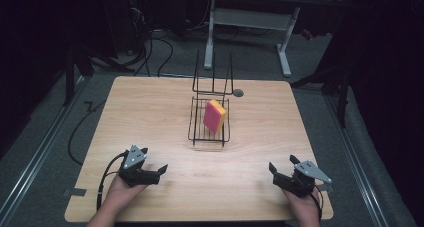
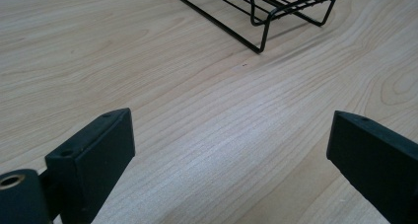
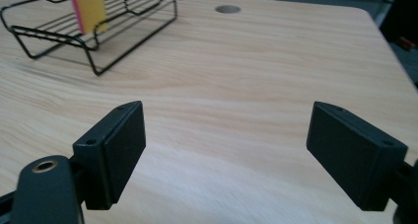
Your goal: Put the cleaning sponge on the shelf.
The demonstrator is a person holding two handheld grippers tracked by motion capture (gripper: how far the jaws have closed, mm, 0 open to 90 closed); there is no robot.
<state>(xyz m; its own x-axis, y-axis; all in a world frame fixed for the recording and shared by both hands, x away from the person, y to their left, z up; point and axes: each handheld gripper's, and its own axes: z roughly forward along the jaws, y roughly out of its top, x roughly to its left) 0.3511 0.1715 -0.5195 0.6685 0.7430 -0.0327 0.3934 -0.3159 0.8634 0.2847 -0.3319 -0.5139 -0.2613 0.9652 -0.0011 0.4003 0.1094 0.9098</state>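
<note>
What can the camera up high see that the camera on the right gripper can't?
The high view alone takes in the person's hands, the left gripper and right gripper from outside, the floor with its cables, and a white desk frame behind the table. The right gripper view alone looks close along its own two black jaws, spread wide apart. Both share the wooden table, its round hole, the black wire rack and the pink and yellow sponge standing in it.

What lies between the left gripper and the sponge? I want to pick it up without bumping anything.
Only bare table lies between the open left gripper and the wire rack. The sponge stands on edge inside that rack, so the rack's low black rim is the one thing to clear.
</note>
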